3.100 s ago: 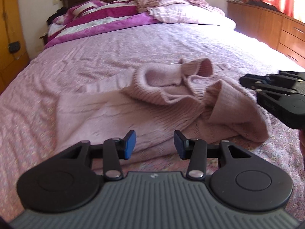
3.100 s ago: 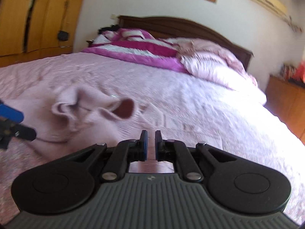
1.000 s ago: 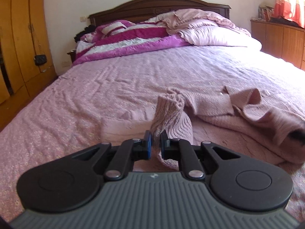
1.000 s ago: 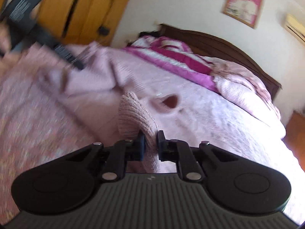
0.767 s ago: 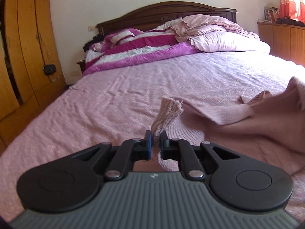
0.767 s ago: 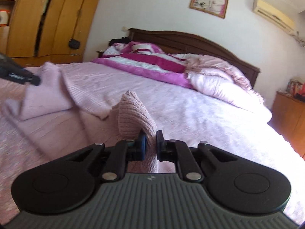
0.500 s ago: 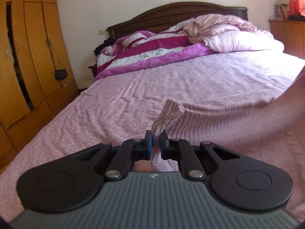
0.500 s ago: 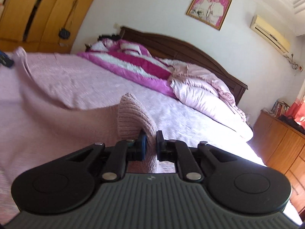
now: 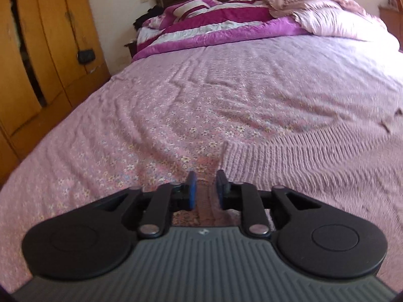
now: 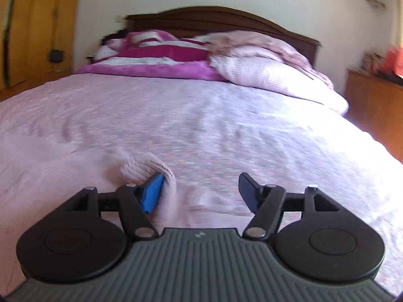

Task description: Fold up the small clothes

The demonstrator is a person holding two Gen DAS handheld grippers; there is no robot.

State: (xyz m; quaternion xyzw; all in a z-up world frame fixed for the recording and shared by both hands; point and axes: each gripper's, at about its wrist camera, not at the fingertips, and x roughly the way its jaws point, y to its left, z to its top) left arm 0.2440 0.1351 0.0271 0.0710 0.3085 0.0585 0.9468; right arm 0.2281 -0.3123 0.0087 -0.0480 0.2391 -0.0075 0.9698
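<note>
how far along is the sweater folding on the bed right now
Done: the pink sweater lies spread out flat on the bedspread. In hand: both tongs are opening; the left tongs have nothing between them, and the right tongs have a sweater corner lying against one pad. Left: no fold shows yet.

Pale pink ribbed knit sweater (image 9: pixel 314 166), spread flat on the bed
</note>
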